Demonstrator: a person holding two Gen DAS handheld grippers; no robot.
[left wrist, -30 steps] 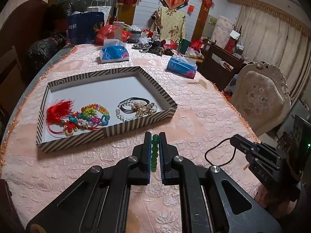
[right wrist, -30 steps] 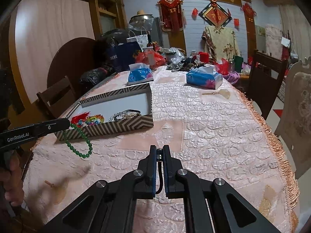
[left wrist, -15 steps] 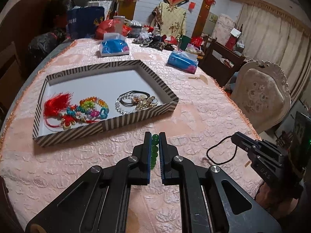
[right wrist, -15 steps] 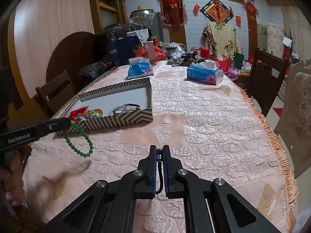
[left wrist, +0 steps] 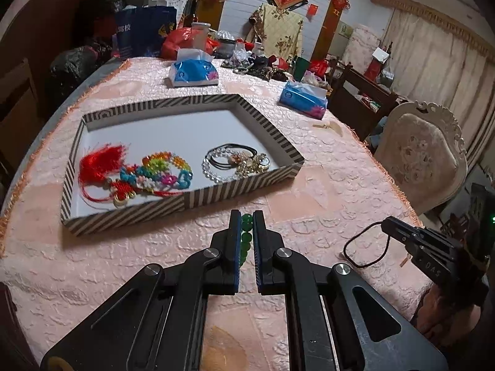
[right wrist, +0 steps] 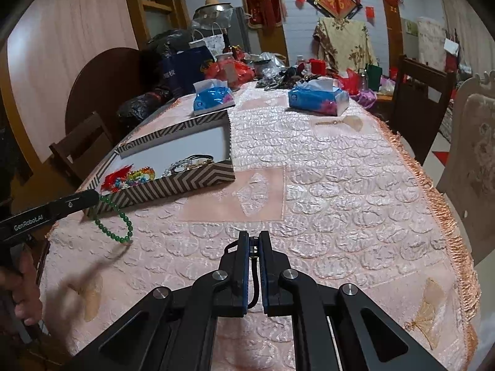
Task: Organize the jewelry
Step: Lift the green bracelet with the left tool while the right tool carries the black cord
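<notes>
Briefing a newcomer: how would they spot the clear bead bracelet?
Find the striped tray on the pink tablecloth. The clear bead bracelet lies in its near right corner, among black cords, unlike the rainbow beads and red tassel further left.

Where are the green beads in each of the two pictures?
Left wrist view: the green bead bracelet is low in the middle, pinched in the left gripper.
Right wrist view: it dangles at the left edge from that gripper's tip.
Shared landmark: the striped tray just beyond the beads.

Curtained window (left wrist: 433, 61), carved chair (left wrist: 423, 154)
</notes>
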